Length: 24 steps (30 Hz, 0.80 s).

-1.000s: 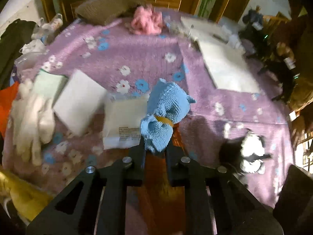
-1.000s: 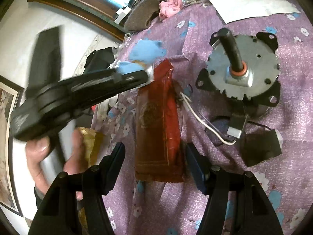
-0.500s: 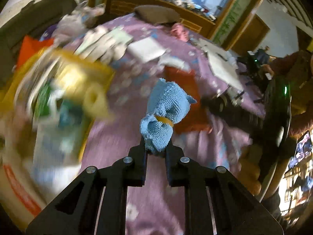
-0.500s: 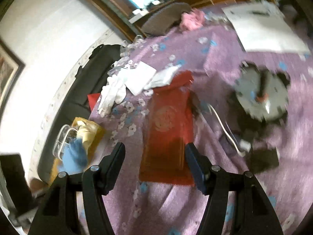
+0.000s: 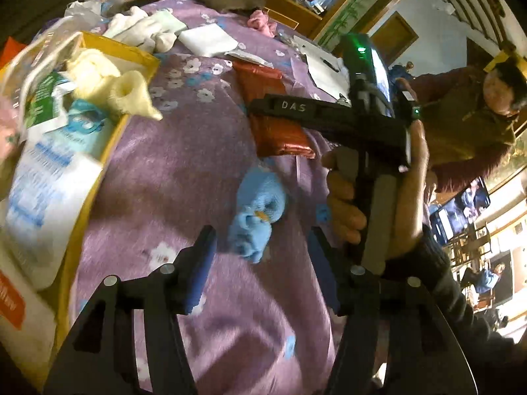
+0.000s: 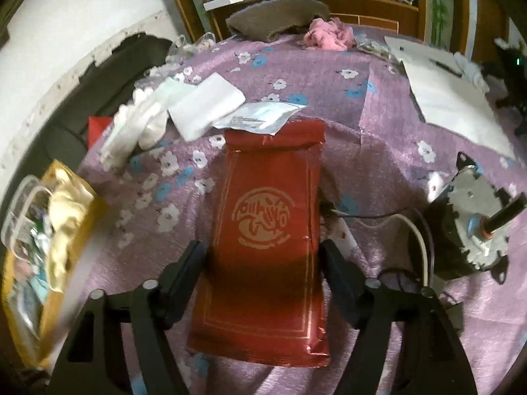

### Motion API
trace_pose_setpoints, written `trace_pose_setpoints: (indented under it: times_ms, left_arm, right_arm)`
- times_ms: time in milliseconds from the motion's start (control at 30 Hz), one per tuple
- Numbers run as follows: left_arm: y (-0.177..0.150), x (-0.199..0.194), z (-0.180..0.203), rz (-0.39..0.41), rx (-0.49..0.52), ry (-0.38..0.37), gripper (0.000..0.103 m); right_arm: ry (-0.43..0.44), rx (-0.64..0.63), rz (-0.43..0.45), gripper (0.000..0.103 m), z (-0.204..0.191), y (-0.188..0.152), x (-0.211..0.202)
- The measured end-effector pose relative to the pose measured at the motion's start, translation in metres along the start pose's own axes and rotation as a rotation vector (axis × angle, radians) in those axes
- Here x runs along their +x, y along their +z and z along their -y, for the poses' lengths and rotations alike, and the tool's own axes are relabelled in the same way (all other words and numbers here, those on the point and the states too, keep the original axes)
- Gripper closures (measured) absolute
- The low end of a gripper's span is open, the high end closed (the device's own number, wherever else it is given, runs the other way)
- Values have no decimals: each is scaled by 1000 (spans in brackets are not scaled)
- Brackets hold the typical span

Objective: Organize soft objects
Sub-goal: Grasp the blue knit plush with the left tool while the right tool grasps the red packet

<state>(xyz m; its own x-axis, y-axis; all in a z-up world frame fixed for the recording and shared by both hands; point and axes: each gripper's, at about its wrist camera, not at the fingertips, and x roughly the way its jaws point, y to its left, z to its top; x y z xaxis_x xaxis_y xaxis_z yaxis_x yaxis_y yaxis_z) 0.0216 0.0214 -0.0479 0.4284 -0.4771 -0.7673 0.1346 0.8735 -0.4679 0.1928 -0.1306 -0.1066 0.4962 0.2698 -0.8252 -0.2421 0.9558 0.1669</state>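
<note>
Looking through the left wrist camera, the left gripper (image 5: 260, 256) was seen with its jaws opening, the fingers spread and nothing pinched. The blue knitted bundle (image 5: 258, 215), tied with a yellow band, was seen just ahead of and between the fingertips, apart from both pads, over the purple flowered cloth (image 5: 171, 177); whether it rested on the cloth could not be told. A yellow box (image 5: 98, 151) filled with soft goods was seen at the left. At the right, the other gripper was held in a hand (image 5: 378, 204) over a red packet (image 5: 276, 128).

In the right wrist view, the right gripper (image 6: 263, 260) was shown with its fingers spread on either side of the red packet, which was lain flat on the cloth; contact could not be told. A grey motor (image 6: 474, 223) was seen at the right.
</note>
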Motion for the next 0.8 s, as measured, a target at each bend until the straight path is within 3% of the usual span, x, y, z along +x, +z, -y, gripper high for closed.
trace_pose_setpoints:
  times_ms: [133,200,333,433,500,533,567,633,800]
  left_arm:
    - [-1,-3,-3,-11,-13,-19,45]
    - [6,2,3,-3,-3,12,45]
    - [19,16,13,26,53,119,45]
    - [23,39,23,-26,104,141,45]
    - [19,56,33,-65,172,206,45]
    - [16,61,34,-66,182,230,48]
    - [15,63,32,-62,170,231,59]
    - [15,60,24,-23,115,234,69]
    - [17,50,8,2,14,164,76]
  right_arm:
    - [-14,-12,-6,52,1,0,-2]
    - [12,22,-27,59,8,-1,-8]
    - [93,59,-55,62,19,-20,-33]
    - [171,51,-29,62,27,-35,-37]
    - [226,73,6,62,36,-41,-36]
    - [235,82,5,62,36,-41,-38]
    - [242,83,14,62,37,-40,-42]
    - [241,61,48,62,34,-39,-48]
    - [256,85,46,62,31,-43,-47]
